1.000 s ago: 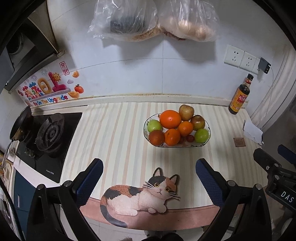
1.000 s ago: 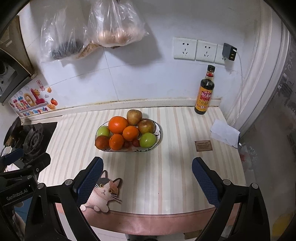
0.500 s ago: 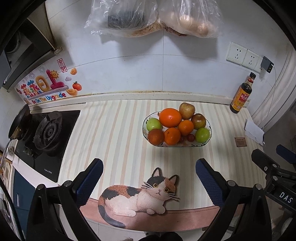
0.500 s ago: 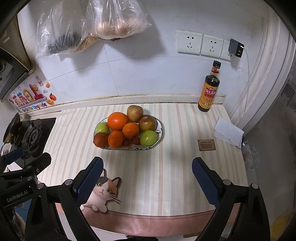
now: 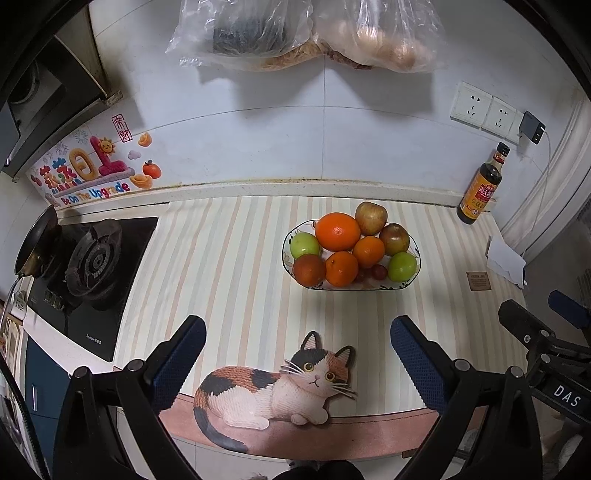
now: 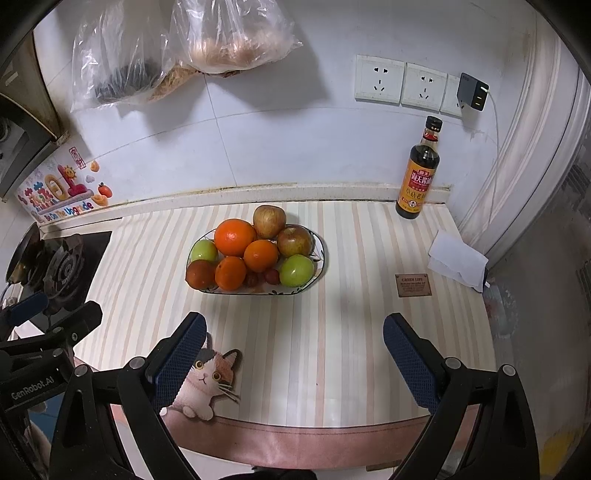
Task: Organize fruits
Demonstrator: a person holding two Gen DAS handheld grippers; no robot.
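Note:
A glass bowl (image 5: pixel 413 280) (image 6: pixel 320 266) stands on the striped mat, piled with oranges (image 5: pixel 337 231) (image 6: pixel 234 237), green apples (image 5: pixel 402 266) (image 6: pixel 296 270), reddish apples (image 5: pixel 371 218) (image 6: pixel 269 221) and small red fruits (image 6: pixel 272 276). My left gripper (image 5: pixel 297 345) is open and empty, held above the mat's front edge, well short of the bowl. My right gripper (image 6: pixel 293 341) is open and empty, also near the front edge, the bowl ahead and slightly left. Each gripper shows at the edge of the other's view.
A gas stove (image 5: pixel 92 258) with a pan (image 5: pixel 35 240) is at the left. A soy sauce bottle (image 6: pixel 419 171) stands at the back right by the wall sockets (image 6: pixel 378 79). A white tissue (image 6: pixel 458 260) lies at the right. Plastic bags (image 5: pixel 306 33) hang on the wall.
Both grippers have drawn back and risen slightly, so the bowl sits a little farther and lower in view. Both stay open and empty.

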